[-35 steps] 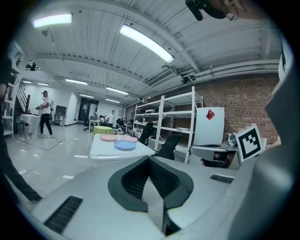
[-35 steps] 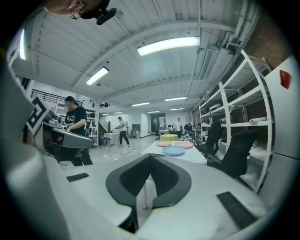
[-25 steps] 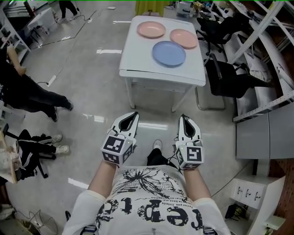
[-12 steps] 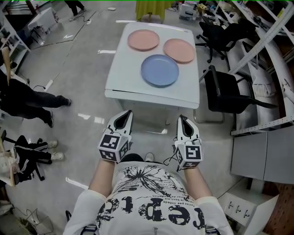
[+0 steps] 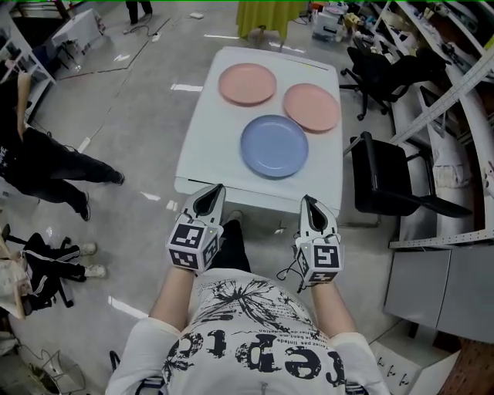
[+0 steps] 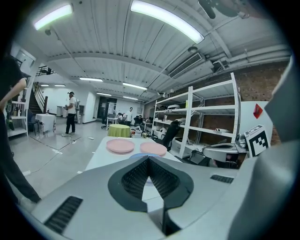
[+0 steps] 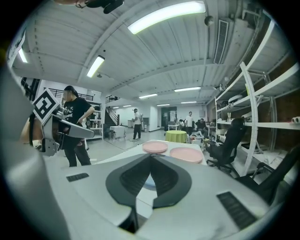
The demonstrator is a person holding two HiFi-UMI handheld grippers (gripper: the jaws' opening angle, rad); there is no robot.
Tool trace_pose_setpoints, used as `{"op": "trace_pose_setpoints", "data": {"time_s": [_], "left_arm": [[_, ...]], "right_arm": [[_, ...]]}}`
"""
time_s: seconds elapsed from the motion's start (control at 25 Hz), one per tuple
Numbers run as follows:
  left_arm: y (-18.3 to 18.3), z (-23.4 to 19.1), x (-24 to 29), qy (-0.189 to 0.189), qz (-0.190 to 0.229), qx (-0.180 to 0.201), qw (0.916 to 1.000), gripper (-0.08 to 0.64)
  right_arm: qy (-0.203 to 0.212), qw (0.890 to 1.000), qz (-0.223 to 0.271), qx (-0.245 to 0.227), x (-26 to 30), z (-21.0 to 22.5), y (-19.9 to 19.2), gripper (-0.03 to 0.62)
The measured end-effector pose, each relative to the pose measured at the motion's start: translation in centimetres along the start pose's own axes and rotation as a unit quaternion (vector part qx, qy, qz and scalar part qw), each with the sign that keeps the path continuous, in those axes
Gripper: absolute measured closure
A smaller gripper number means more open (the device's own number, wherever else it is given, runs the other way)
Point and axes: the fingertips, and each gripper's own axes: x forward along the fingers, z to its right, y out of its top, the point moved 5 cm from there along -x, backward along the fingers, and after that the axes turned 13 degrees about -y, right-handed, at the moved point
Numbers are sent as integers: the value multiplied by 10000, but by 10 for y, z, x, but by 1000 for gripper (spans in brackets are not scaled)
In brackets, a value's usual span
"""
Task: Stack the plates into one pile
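**A:** Grippers, quick.

**B:** Left gripper (image 5: pixel 214 193) is closed, pads pressed together, nothing between them. Right gripper (image 5: pixel 310 202) is the same, fingers fully together and empty. Both sit side by side just off the near edge of the white table (image 5: pixel 204 139). Neither is over the top, and both point toward it, tilted slightly down.

**A:** Plates?

**B:** Three, all flat on the table, none stacked. The blue plate (image 5: pixel 274 145) is at the table's near middle, closest to the near edge. One pink plate (image 5: pixel 247 84) is at the table's far left. The second pink plate (image 5: pixel 311 106) is at the table's right side, between the blue one and the far edge.

**A:** Any touching?

**B:** No overlap. The head view shows narrow gaps between each pair. The blue one is just beside the second pink plate. Both gripper views show the two pink ones past the closed tips, with the blue one mostly hidden behind the jaws.

**A:** Around the table?

**B:** A black chair (image 5: pixel 386 185) is just beside the table's right edge. A person in dark clothes (image 5: pixel 46 162) stands well apart from the table's left side. A round stand under yellow-green cloth (image 5: pixel 270 15) sits beyond the table's far end. Metal shelving (image 5: pixel 455 92) runs past the chair, further right of the table.
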Motion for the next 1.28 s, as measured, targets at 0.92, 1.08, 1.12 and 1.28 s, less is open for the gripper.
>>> {"op": "trace_pose_setpoints", "data": {"time_s": [0.92, 1.08, 1.12, 1.28], "left_arm": [[98, -316, 229, 41, -700, -658, 9954, 558], [90, -356, 270, 18, -1028, -967, 9900, 557], [87, -364, 279, -3, -1100, -1048, 9884, 555], [69, -395, 322, 21, -1383, -1245, 9825, 463]], "right_arm": [[-89, 9871, -1598, 43, 397, -38, 53, 584], [-196, 9816, -1894, 166, 454, -37, 44, 561], [-202, 9791, -2014, 210, 466, -36, 39, 535], [-272, 9692, -2403, 461, 519, -27, 19, 492]]}}
